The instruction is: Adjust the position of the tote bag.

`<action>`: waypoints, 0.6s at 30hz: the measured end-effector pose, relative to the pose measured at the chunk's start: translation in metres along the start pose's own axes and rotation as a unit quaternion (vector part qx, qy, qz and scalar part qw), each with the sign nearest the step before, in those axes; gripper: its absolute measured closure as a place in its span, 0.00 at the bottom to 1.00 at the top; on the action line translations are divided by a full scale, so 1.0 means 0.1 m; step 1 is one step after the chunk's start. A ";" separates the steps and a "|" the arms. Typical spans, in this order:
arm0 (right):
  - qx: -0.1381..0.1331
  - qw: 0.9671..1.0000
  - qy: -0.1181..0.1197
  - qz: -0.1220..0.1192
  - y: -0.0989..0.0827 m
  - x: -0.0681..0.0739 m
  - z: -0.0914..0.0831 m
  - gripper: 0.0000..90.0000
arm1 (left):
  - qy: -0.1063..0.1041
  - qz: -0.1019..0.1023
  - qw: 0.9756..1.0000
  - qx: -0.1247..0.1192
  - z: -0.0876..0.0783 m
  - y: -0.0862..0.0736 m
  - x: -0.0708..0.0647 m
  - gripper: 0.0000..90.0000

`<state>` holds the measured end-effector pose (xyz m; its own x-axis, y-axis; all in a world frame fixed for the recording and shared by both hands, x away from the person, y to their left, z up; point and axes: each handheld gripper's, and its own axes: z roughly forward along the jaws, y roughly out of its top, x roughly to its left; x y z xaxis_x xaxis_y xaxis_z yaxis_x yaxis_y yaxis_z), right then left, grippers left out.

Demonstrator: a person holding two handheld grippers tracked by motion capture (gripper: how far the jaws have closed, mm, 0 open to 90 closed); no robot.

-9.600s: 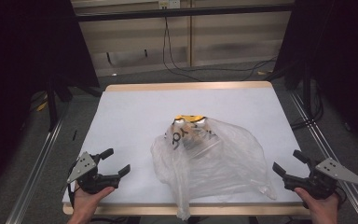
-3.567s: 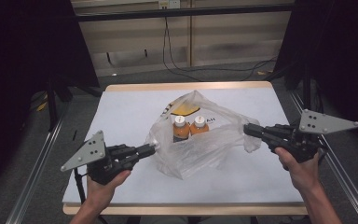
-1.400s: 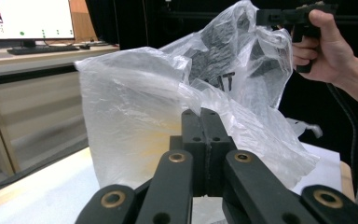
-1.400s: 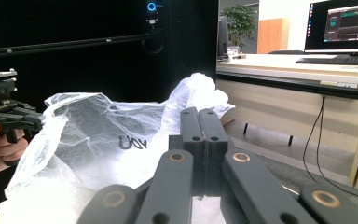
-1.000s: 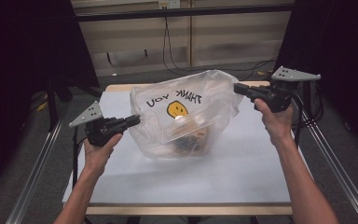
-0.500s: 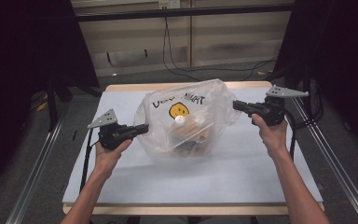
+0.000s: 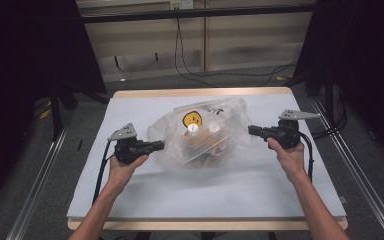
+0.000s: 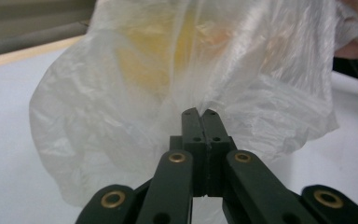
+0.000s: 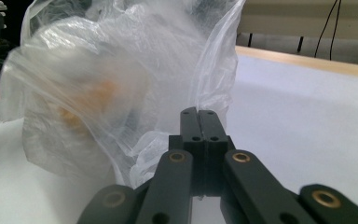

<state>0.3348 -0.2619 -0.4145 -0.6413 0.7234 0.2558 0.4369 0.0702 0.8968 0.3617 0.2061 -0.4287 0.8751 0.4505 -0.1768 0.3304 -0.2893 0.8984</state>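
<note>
Jaws of the left gripper (image 7: 156,146) and right gripper (image 7: 254,131) are clamped tight on opposite edges of the plastic bag (image 7: 200,132), mid-worktop (image 7: 130,185). Thin film could tear or slip, tipping the bottles (image 7: 202,134) inside.

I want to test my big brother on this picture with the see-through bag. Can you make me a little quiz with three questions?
1. True or false: both grippers pinch the plastic bag.
2. What picture is printed on the bag? A) star B) smiley face C) heart
3. What colour are the caps of the two bottles inside?

Key: 1. True: left gripper and right gripper have their fingers shut on it. 2. B. 3. White.
</note>
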 end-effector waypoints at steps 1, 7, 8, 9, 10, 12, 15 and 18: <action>0.002 1.000 0.000 0.000 -0.02 0.00 0.01 1.00 | -0.004 -0.002 1.000 0.002 0.01 -0.02 0.02 1.00; 0.016 1.000 0.000 0.000 -0.11 0.00 0.09 1.00 | -0.005 0.006 1.000 0.023 0.09 -0.07 0.02 1.00; 0.022 1.000 -0.002 0.000 -0.13 0.00 0.11 1.00 | -0.004 0.001 1.000 0.023 0.10 -0.08 0.01 1.00; 0.031 1.000 -0.005 0.000 -0.15 0.00 0.14 1.00 | -0.004 0.008 0.999 0.031 0.11 -0.09 0.02 1.00; 0.038 0.999 -0.006 -0.002 -0.17 -0.01 0.16 1.00 | -0.001 0.009 0.999 0.035 0.13 -0.11 0.02 1.00; 0.042 0.999 -0.005 -0.004 -0.19 -0.01 0.18 1.00 | -0.002 0.006 0.999 0.041 0.15 -0.15 0.04 1.00; 0.052 0.999 -0.005 -0.005 -0.23 -0.01 0.19 1.00 | 0.001 -0.002 0.999 0.052 0.19 -0.21 0.07 1.00; 0.067 0.998 -0.010 -0.005 -0.31 -0.04 0.21 1.00 | -0.002 -0.002 0.998 0.059 0.22 -0.23 0.09 1.00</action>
<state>0.3370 -0.2521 -0.4511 -0.6344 0.7350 0.2392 0.5121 0.1680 0.8423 0.3696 0.1985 -0.4601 0.8750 0.4484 -0.1827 0.3735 -0.3850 0.8440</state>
